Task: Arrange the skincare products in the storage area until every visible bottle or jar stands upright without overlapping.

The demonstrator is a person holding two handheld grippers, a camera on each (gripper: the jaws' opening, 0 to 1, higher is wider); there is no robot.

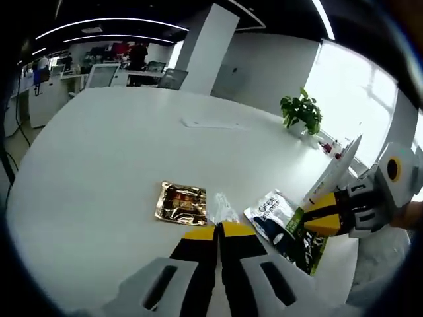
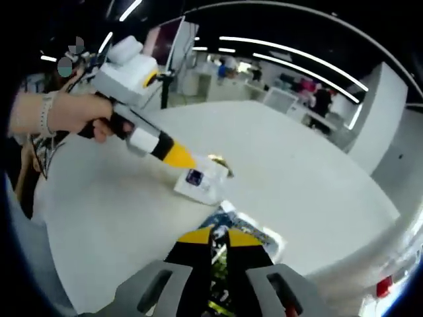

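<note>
Open-plan office; large white table (image 1: 99,165) as work surface.

Left gripper (image 1: 218,231): jaws closed together, pinching edge of clear sachet (image 1: 223,210), likely to lift it.

Right gripper (image 2: 218,236): jaws closed over green-black packet (image 2: 221,261); hold itself unclear.

Gold foil sachet (image 1: 181,203) and white-black pouch (image 1: 269,212) lie flat just beside.

No bottle or jar upright; arranging barely started.

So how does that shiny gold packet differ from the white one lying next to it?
The gold packet is glossy foil with dark print and lies alone on bare table, free of both tools. The white packet has black lettering, lies askew, and partly overlaps a dark green packet beside the right tool. Both are flat pouches lying down.
</note>
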